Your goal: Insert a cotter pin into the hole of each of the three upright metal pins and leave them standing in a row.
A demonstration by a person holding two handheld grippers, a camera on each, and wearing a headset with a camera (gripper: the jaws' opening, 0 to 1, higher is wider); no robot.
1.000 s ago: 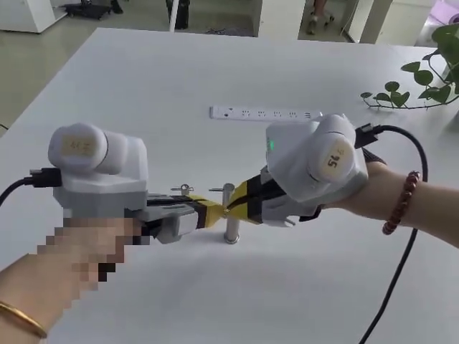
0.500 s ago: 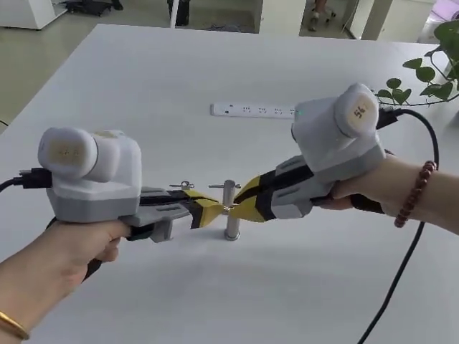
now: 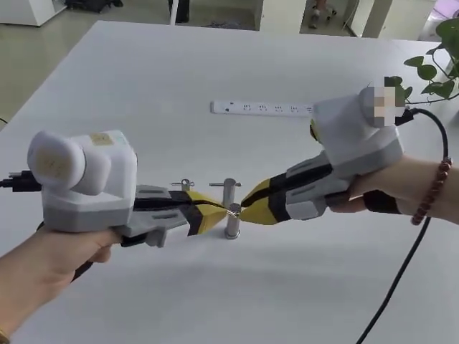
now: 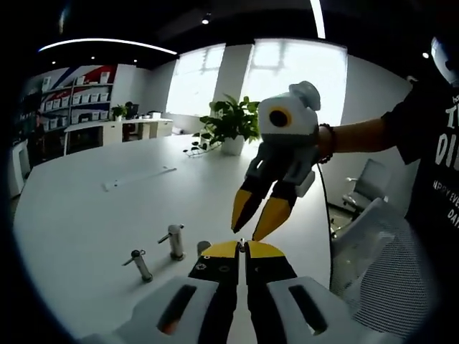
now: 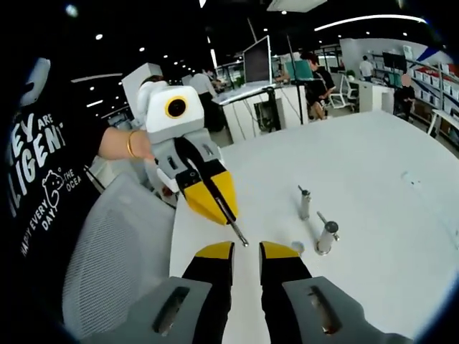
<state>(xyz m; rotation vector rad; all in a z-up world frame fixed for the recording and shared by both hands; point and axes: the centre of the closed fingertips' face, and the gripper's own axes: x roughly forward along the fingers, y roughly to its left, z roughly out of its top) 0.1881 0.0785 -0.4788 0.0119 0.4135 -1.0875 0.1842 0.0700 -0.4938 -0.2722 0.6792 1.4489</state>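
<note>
**What sits on the left?**
My left claw, gripped in my left hand, reaches in low over a white table. Its yellow-tipped jaws are pressed together on a thin cotter pin, which sticks out past the tips.

**And in the middle?**
Three upright metal pins. The left pin and the back pin each carry a thin piece across the top. The near pin stands between my two claws. The cotter pin's tip is just beside its top, and I cannot tell whether they touch.

**What about the right side?**
My right claw points in from the right. Its jaws stand a narrow gap apart with nothing between them, their tips close to the cotter pin. Farther back a white power strip lies flat, and a leafy plant trails at the table's right edge.

**Is any writing legible?**
In the right gripper view my black shirt shows white capitals cut off at the edge: "EY ARE" above "LIGENT". The smaller print below is too bent to read in full.
</note>
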